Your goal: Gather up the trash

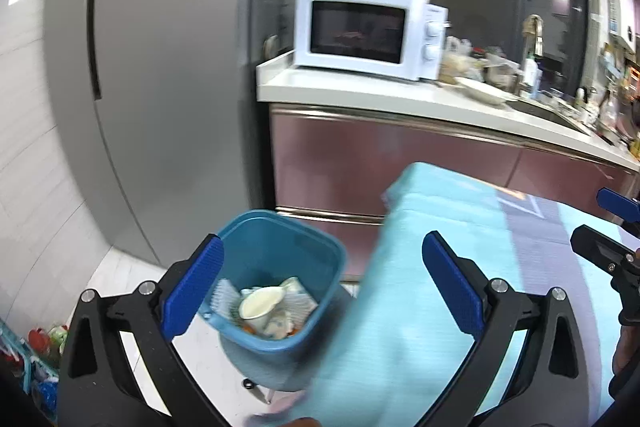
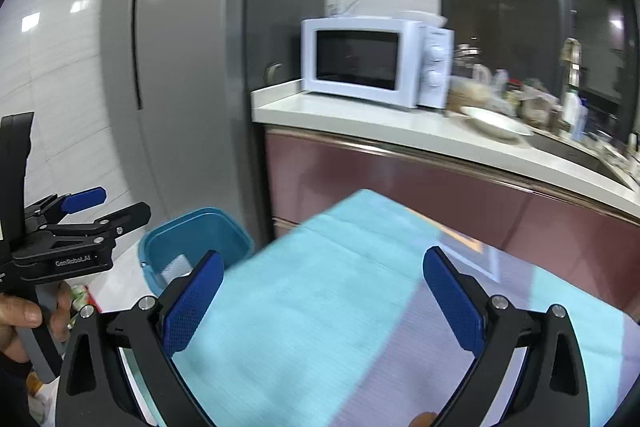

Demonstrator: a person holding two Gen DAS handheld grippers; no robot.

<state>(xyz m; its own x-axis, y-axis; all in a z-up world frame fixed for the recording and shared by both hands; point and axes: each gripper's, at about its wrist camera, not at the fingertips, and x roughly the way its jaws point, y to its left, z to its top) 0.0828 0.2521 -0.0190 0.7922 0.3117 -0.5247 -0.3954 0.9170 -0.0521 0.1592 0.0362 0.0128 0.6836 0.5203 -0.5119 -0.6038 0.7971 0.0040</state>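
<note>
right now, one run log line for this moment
left gripper: open, empty | right gripper: open, empty | blue bin: holds trash | table: cloth-covered

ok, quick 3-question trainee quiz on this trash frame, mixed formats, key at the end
1. True or false: the blue trash bin beside the table is empty.
2. Multiple choice: what stands on the counter next to the fridge? A) kettle B) white microwave C) toaster
3. Fill in: both the left gripper and the right gripper have their jaws ____.

Key:
1. False; a paper cup and wrappers lie inside.
2. B, the white microwave.
3. Open, holding nothing.
</note>
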